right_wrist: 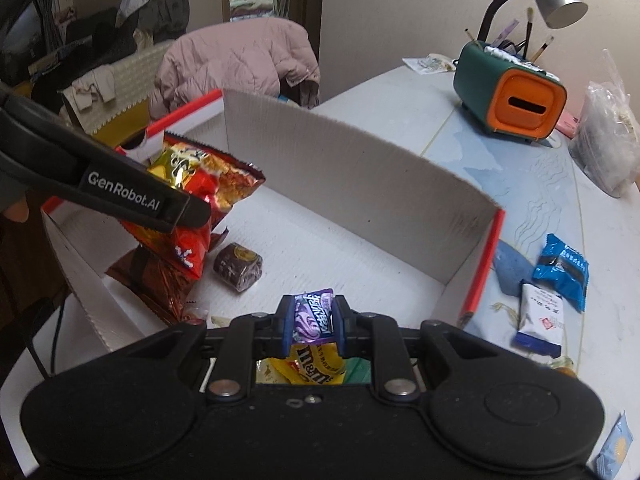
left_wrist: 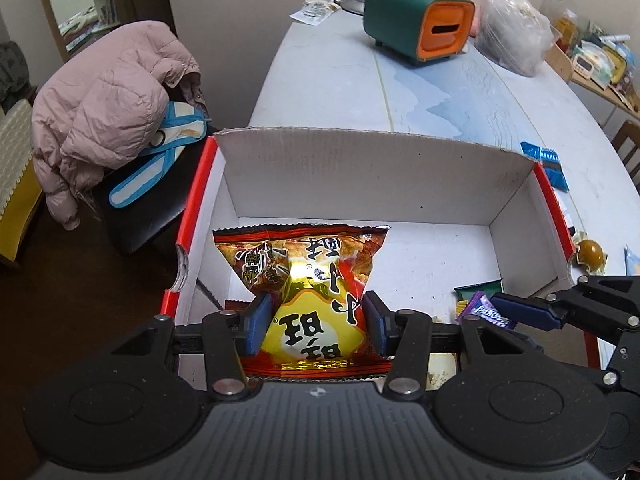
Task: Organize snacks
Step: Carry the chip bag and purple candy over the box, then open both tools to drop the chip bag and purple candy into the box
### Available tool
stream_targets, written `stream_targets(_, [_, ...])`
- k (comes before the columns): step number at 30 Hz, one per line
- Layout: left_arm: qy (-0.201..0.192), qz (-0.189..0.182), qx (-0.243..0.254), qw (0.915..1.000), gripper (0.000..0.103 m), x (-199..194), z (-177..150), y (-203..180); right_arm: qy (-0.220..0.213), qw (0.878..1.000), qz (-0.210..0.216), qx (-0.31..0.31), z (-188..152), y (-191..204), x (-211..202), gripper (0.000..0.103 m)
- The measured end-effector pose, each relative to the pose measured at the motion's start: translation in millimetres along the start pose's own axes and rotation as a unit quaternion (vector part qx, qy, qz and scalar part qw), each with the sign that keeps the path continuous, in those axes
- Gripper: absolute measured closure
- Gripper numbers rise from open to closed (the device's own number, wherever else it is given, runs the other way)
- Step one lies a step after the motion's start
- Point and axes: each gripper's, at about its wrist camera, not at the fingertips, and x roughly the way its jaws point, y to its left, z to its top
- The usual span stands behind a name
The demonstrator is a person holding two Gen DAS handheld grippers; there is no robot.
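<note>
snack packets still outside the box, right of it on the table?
3 clearly: blue packet, white packet touching it, pale-blue packet at the near edge. More may be hidden.

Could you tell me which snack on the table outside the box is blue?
The blue packet right of the box; the packet beside it is white.

"GenRobot.AI" on left gripper [right_wrist: 182,216]; "m&m" on yellow pkt [right_wrist: 316,366].

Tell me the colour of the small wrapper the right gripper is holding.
Purple with white lettering; the small wrapper shows best in the right wrist view, pinched in the right gripper.
</note>
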Motion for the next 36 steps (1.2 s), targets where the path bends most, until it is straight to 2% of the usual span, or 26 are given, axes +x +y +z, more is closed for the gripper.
stream_targets(6, [-0.002, 0.015, 0.032, 0.9994, 0.053, 2, -1, -11, 0.010, 1.000, 0.003, 0.006, -2, 0, 4, 0.082])
stream_targets(14, [-0.007, 0.020, 0.048, 0.9986, 0.052, 0, -4, -18, 0.004, 1.000, 0.010, 0.018, -3, -5, -5, 0.076])
stream_targets(17, [-0.009, 0.016, 0.045, 0.9988, 0.046, -3, -4, -19, 0.000, 1.000, 0.013, 0.024, -4, -7, -10, 0.074])
stream_targets(36, [-0.054, -0.029, 0.044, 0.9971, 0.045, -53, -20, -39, -0.068, 0.996, 0.031, 0.055, -14, -19, -77, 0.054])
